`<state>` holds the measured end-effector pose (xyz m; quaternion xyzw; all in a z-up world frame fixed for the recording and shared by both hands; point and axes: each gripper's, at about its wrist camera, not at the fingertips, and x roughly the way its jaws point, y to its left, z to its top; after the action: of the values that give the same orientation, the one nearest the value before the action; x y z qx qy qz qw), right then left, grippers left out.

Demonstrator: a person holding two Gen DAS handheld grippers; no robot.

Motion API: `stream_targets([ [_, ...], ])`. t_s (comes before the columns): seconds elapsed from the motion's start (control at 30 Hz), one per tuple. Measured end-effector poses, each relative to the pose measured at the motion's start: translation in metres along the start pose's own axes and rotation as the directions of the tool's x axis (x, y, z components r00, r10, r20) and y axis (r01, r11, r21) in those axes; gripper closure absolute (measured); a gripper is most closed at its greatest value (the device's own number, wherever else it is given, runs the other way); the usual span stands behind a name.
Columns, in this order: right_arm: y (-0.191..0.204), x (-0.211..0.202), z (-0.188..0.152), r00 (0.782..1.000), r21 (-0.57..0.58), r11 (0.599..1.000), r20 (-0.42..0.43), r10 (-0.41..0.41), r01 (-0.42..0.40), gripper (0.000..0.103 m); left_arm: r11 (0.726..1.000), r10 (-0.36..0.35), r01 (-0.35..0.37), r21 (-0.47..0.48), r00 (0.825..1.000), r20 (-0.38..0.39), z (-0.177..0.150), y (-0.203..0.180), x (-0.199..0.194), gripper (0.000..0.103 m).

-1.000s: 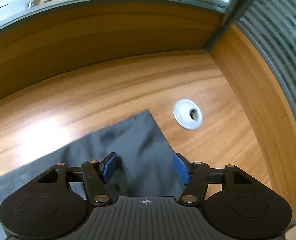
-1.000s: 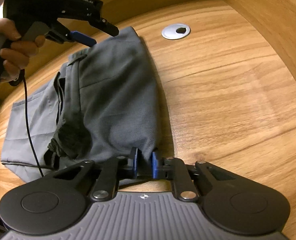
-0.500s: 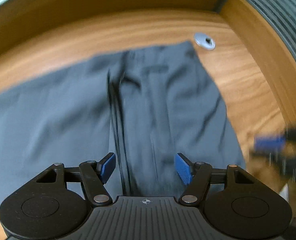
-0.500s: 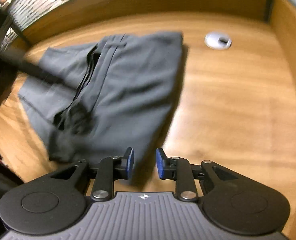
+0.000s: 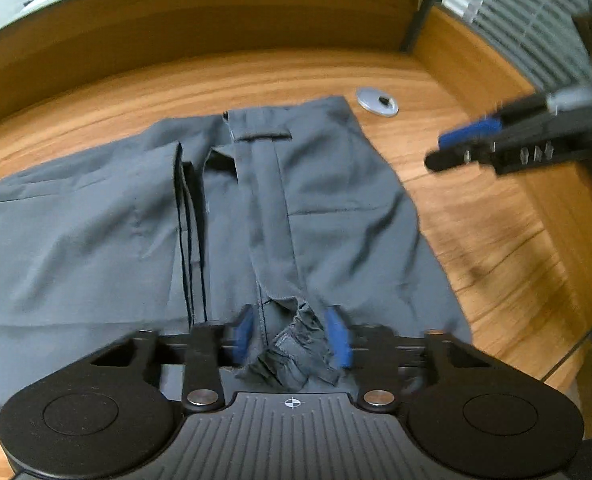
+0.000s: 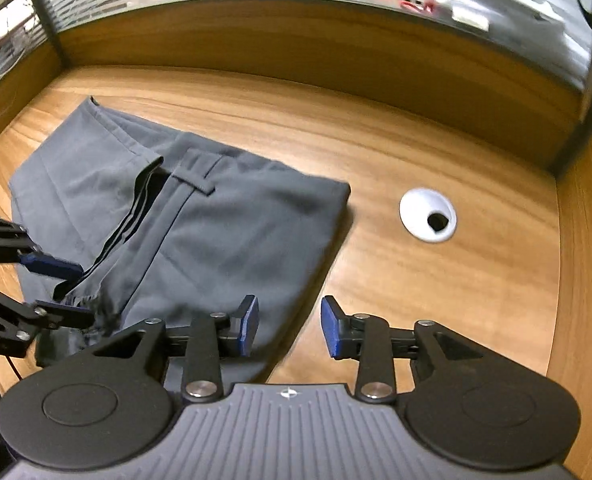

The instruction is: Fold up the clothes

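Grey trousers [image 6: 223, 236] on wooden desk [image 6: 436, 304]

Grey trousers [image 5: 316, 208] lie folded across the frame's middle on the wood, crotch fabric bunched at the bottom centre.

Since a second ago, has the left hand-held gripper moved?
Yes. The left hand-held gripper pulled back from the desk grommet, toward the near end of the trousers, closing around bunched fabric.

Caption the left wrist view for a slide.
Left gripper closing on bunched fabric of grey trousers spread on a wooden desk.
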<state>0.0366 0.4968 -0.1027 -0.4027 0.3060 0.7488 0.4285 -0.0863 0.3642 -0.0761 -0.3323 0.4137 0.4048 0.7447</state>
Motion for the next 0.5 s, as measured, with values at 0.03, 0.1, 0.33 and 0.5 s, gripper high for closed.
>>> stream_targets([
  [0.03,0.0,0.002,0.005,1.0,-0.015,1.0,-0.001,0.0,0.0,0.061,1.0,0.006,-0.006,-0.003,1.0,-0.004,-0.002,0.0,0.002,0.084],
  [0.1,-0.001,0.006,0.015,1.0,-0.053,0.999,-0.001,-0.004,0.004,0.061,0.998,0.028,-0.028,-0.051,1.0,-0.001,-0.009,0.006,-0.001,0.088],
  [0.33,0.0,0.039,0.063,1.0,-0.178,0.984,0.009,-0.018,0.019,0.055,0.982,0.041,-0.049,-0.185,0.998,-0.049,-0.045,0.039,-0.018,0.086],
  [0.5,0.007,0.087,0.096,0.999,-0.227,0.974,-0.029,-0.018,0.011,0.055,0.97,0.097,-0.097,-0.221,0.995,-0.009,-0.057,0.043,-0.043,0.081],
])
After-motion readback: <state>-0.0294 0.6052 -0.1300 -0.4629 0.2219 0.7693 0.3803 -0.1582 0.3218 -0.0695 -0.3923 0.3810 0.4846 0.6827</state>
